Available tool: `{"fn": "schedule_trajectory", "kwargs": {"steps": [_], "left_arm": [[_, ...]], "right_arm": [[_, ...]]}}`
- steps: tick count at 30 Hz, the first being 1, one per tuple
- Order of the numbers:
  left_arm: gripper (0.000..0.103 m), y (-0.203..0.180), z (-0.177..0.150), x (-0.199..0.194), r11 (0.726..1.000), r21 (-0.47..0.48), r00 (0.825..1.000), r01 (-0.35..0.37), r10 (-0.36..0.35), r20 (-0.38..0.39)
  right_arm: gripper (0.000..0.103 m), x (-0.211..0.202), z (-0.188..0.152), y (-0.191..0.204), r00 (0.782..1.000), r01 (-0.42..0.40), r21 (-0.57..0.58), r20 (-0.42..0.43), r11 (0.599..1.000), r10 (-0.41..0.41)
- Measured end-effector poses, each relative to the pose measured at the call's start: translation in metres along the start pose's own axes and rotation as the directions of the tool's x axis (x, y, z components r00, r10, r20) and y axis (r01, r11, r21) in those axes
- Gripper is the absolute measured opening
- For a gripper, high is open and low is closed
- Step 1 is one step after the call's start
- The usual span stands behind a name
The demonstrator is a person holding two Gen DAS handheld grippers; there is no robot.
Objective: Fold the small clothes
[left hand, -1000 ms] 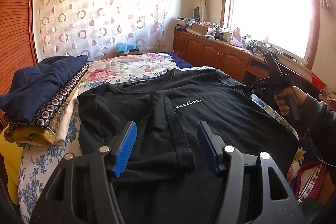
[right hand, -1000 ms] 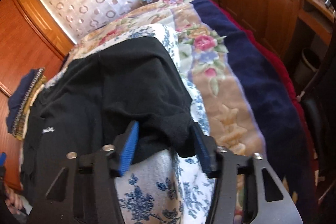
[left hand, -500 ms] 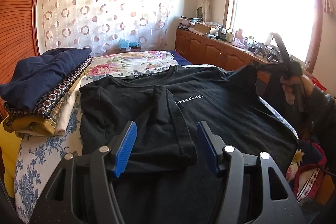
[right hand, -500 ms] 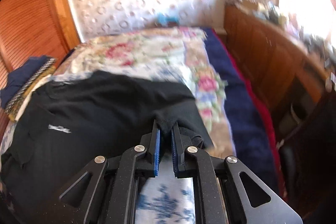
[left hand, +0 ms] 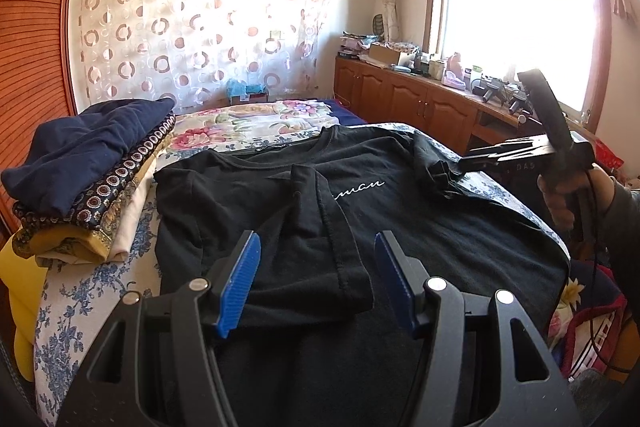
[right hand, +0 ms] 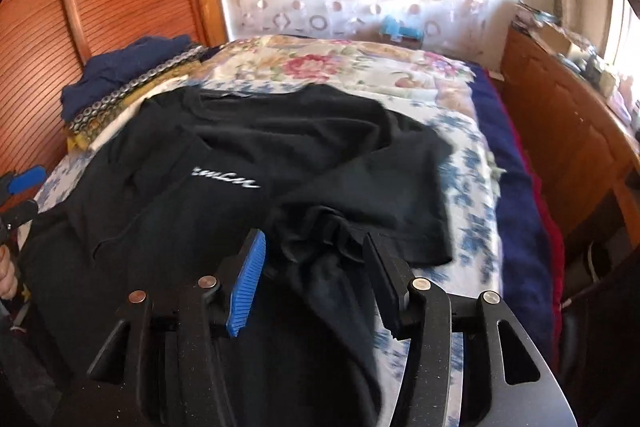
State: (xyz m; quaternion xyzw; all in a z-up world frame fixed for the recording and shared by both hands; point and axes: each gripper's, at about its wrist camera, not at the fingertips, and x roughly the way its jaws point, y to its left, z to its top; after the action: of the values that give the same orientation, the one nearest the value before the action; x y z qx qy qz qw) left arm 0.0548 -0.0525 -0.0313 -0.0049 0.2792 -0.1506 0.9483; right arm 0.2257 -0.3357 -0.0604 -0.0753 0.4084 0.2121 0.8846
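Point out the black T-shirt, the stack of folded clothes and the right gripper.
black T-shirt (left hand: pixel 420 211), left wrist view, chest right of the lettering.
stack of folded clothes (left hand: pixel 84 155), left wrist view, navy top layer.
right gripper (right hand: pixel 312 267), right wrist view, midway between its fingertips.

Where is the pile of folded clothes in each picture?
Left wrist view: the pile of folded clothes sits at the left edge, beside the black T-shirt.
Right wrist view: the pile is upper left, against the wooden wall.
Shared landmark: the white lettering on the shirt.

My right gripper (right hand: pixel 312 263) has just been opening; its jaws stand apart over a bunched sleeve of the black T-shirt (right hand: pixel 280 147) on the bed (right hand: pixel 472 187).
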Motion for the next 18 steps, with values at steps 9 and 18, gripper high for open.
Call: {"fn": "schedule_trajectory", "kwargs": {"steps": [9, 18], "left_arm": [[0.060, -0.005, -0.002, 0.005, 1.000, 0.002, 1.000, 0.011, -0.011, -0.010], [0.060, 0.001, -0.005, 0.006, 1.000, -0.012, 1.000, 0.006, -0.006, -0.014]], "right_arm": [[0.052, 0.008, -0.003, -0.056, 0.996, 0.086, 0.155, -0.026, 0.984, -0.083], [0.029, 0.051, -0.004, -0.070, 0.987, 0.141, 0.162, -0.101, 0.977, -0.125]]}}
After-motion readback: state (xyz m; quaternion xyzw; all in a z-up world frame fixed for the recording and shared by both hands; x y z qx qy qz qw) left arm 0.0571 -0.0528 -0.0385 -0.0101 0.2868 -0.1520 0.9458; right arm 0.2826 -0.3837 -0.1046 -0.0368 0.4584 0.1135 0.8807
